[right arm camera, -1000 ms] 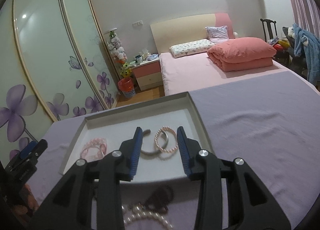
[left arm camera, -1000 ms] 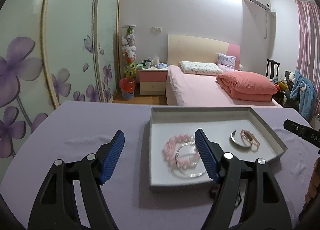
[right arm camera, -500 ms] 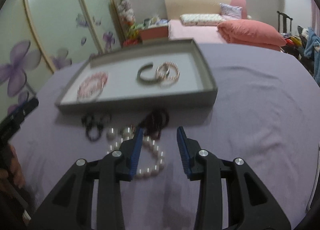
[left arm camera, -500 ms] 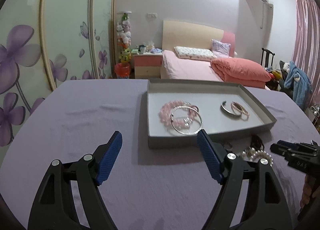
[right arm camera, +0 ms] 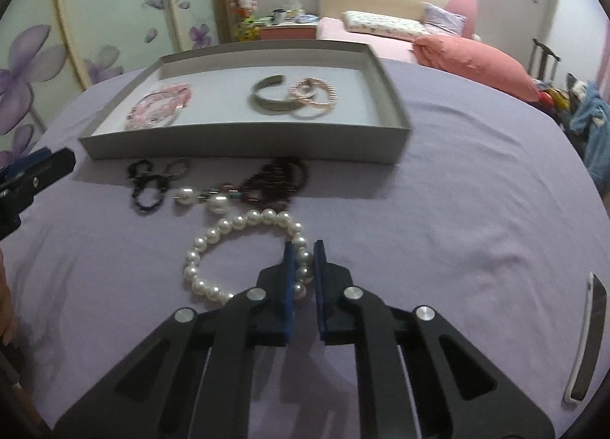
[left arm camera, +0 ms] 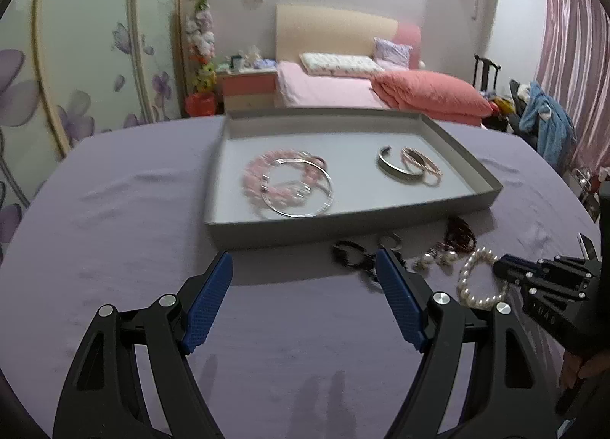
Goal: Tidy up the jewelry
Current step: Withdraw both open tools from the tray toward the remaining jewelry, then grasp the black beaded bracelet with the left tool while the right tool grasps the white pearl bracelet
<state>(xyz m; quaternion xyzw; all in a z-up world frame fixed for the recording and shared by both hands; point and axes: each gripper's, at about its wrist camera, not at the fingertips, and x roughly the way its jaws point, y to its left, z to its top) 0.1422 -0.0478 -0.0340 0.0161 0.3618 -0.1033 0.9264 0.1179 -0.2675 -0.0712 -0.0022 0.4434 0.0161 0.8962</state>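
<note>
Near the tabletop's front edge, the right hand-held gripper (right arm camera: 304, 248) is pinching the pearl bracelet (right arm camera: 244, 254); it should be lifting slowly toward the tray (right arm camera: 244, 141). The left hand-held gripper (left arm camera: 305, 267) is hanging wide apart, holding nothing.

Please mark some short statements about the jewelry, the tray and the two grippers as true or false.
1. The right gripper is shut on the pearl bracelet. True.
2. The pearl bracelet lies inside the grey tray. False: it lies on the purple cloth, in front of the tray.
3. The left gripper holds a pink bead bracelet. False: its jaws stand open and empty.
4. A silver cuff lies in the tray. True.
</note>
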